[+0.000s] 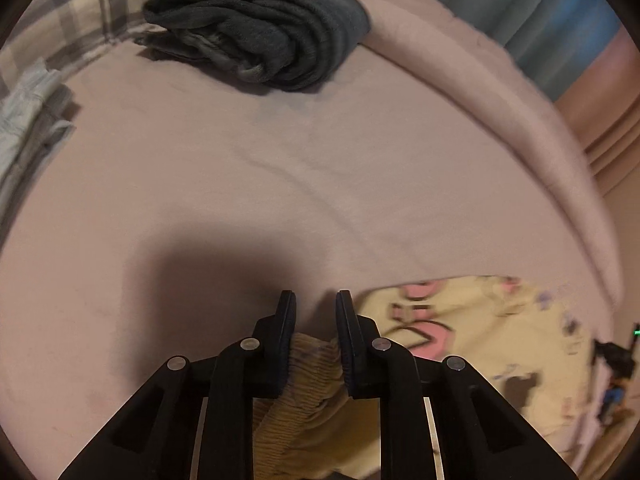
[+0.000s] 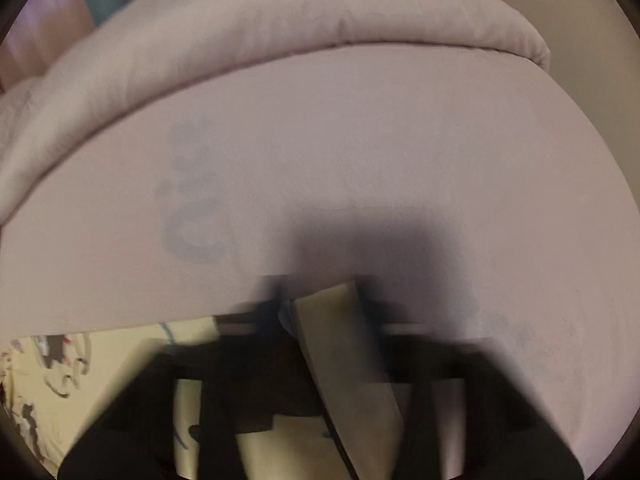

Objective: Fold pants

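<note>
the right wrist view is smeared with motion blur, so the right gripper (image 2: 320, 300) is only a dark shape; its fingers cannot be traced singly. a pale yellow fold of the pants (image 2: 344, 344) rises through the middle of it, and the gripper is clamped tight on that cloth. the rest of the pants is cut off at the lower left edge, their print unreadable.

in the left wrist view the left gripper (image 1: 316, 320) points steeply down over the bed (image 1: 280, 184), its jaws narrowed onto the ribbed yellow waistband of the pants (image 1: 480, 344), which bunches between the pads and spreads out to the right on the pink sheet. a dark folded garment (image 1: 260, 28) lies well apart at the far side, near a plaid cloth (image 1: 72, 12); pale folded clothes (image 1: 28, 120) are cut off at the left rim.
</note>
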{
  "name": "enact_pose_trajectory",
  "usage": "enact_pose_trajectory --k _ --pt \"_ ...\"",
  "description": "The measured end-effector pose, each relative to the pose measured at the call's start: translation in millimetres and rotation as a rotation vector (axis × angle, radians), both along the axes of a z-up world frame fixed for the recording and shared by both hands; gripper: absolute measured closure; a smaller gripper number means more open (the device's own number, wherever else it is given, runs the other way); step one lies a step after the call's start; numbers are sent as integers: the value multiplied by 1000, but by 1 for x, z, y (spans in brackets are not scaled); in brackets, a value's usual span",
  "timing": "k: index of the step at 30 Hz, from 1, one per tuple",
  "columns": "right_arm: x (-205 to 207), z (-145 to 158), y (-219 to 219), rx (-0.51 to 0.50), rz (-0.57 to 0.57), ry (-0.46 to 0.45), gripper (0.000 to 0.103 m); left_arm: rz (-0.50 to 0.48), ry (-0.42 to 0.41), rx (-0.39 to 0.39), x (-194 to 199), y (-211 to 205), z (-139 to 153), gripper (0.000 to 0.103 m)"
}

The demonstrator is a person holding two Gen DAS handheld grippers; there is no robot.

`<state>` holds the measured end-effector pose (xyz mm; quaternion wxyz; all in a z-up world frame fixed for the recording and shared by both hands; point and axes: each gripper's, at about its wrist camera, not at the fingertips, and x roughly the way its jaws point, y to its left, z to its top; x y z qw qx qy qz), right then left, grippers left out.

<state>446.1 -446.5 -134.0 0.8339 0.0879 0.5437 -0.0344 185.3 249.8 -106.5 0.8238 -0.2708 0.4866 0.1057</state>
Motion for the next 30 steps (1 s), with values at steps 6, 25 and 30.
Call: enact_pose_trajectory --k 6,25,30 --pt "0 71 -13 130 -31 -149 96 24 -131 4 -6 -1 56 85" --pt "-212 56 -76 306 -111 -249 95 77 -141 -15 -160 -3 45 85" --pt "-245 62 -77 352 -160 -274 96 53 -180 28 -170 -13 71 84"
